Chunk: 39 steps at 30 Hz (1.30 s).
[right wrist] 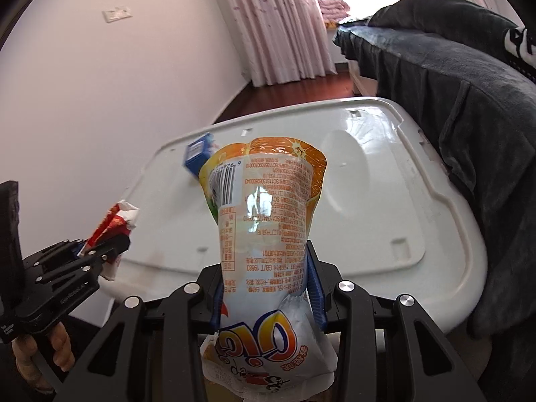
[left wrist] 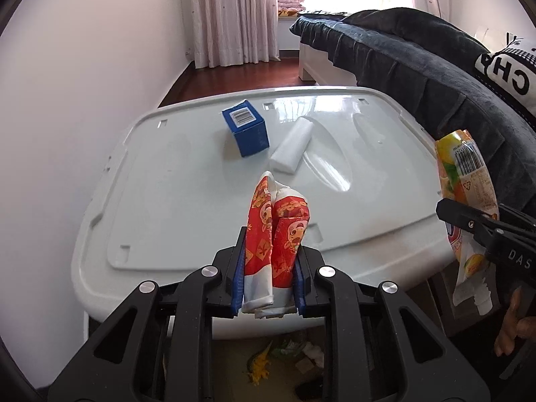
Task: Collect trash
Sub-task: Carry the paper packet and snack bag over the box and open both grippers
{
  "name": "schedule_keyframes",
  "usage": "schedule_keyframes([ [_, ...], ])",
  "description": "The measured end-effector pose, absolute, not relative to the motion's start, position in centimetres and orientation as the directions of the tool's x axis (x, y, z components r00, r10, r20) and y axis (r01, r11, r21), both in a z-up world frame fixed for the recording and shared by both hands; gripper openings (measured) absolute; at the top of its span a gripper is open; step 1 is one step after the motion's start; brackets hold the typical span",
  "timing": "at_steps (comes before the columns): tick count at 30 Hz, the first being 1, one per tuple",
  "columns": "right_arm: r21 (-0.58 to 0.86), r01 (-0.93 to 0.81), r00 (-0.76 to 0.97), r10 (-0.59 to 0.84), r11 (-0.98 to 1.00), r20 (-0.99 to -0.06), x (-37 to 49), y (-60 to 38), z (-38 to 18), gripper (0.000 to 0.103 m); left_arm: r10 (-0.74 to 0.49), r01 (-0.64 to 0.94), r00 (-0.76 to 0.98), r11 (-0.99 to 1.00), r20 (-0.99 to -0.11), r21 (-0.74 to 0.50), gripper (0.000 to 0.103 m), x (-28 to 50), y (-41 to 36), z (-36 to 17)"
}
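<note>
My left gripper [left wrist: 269, 251] is shut on a crumpled red and white wrapper [left wrist: 276, 231], which stands up between the blue pads above the near edge of a white plastic lid [left wrist: 167, 174]. My right gripper [right wrist: 268, 268] is shut on an orange and white snack bag [right wrist: 264, 214] that sticks up between its pads. In the left wrist view the same snack bag [left wrist: 465, 181] and the right gripper [left wrist: 469, 224] show at the right edge. The left gripper [right wrist: 97, 248] with its red wrapper [right wrist: 117, 219] appears at the left of the right wrist view. A blue carton [left wrist: 246, 127] and a white foam roll [left wrist: 291, 145] lie on the lid.
A bed under a dark blanket [left wrist: 418, 60] runs along the right side of the lid. A white wall [left wrist: 83, 83] stands on the left, with pink curtains [left wrist: 234, 16] at the back. Below the lid's near edge, scraps of rubbish [left wrist: 284, 358] lie in an open container.
</note>
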State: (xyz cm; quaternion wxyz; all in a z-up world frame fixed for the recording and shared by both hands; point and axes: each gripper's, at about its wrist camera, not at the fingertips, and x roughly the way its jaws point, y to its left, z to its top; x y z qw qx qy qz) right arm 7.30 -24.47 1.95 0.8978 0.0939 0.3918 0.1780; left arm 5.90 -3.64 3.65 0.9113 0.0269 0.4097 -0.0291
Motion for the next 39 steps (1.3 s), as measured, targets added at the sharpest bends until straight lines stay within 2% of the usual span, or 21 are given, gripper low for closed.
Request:
schedule_keyframes([
  [7,0.28,-0.264,0.591,0.385,0.923,-0.709,-1.9,-22.0,-1.2,0.039,-0.032,0.042,0.622,0.999,-0.783,-0.007,0.022,-1.9,-2.9,1.6],
  [12,0.274,-0.242,0.542,0.364,0.931,-0.757,-4.4,-20.9,-3.5,0.039,-0.043,0.035,0.564,0.999,-0.824,-0.029,0.022,-5.4,-2.7,-1.8],
  [21,0.16,-0.232,0.488,0.257,0.959,-0.834,-3.3,-19.5,-5.9,0.039,-0.033,-0.017,0.402,0.999,-0.915,-0.043,0.022,-3.7,-1.2,-7.5],
  [32,0.16,-0.229,0.466,0.252,0.96,-0.848,-2.9,-19.4,-6.6,0.04,-0.029,-0.014,0.384,0.999,-0.923,-0.038,0.024,-3.3,-1.3,-7.9],
  [33,0.164,-0.228,0.463,0.255,0.96,-0.849,-2.8,-19.4,-6.6,0.043,-0.03,-0.014,0.385,0.999,-0.923,-0.039,0.028,-3.3,-1.2,-7.8],
  [34,0.165,-0.224,0.458,0.253,0.961,-0.852,-2.6,-19.3,-6.7,0.052,-0.023,-0.019,0.387,0.999,-0.922,-0.033,0.039,-3.3,-1.2,-7.7],
  [35,0.156,-0.215,0.464,0.241,0.964,-0.853,-2.5,-19.2,-6.6,0.077,-0.015,-0.025,0.387,0.999,-0.922,-0.027,0.047,-3.1,-1.2,-7.5],
  [36,0.15,-0.206,0.484,0.234,0.967,-0.843,-2.6,-19.4,-6.4,0.089,0.003,-0.042,0.388,0.999,-0.921,-0.015,0.067,-3.1,-1.1,-7.3],
  [37,0.158,-0.202,0.504,0.241,0.966,-0.829,-2.7,-19.6,-6.0,0.089,0.007,-0.053,0.396,0.999,-0.918,-0.015,0.082,-3.2,-0.9,-7.2],
  [39,0.168,-0.193,0.517,0.245,0.967,-0.82,-2.8,-19.9,-5.7,0.089,0.001,-0.068,0.415,0.997,-0.91,-0.03,0.082,-3.3,-0.5,-6.8],
])
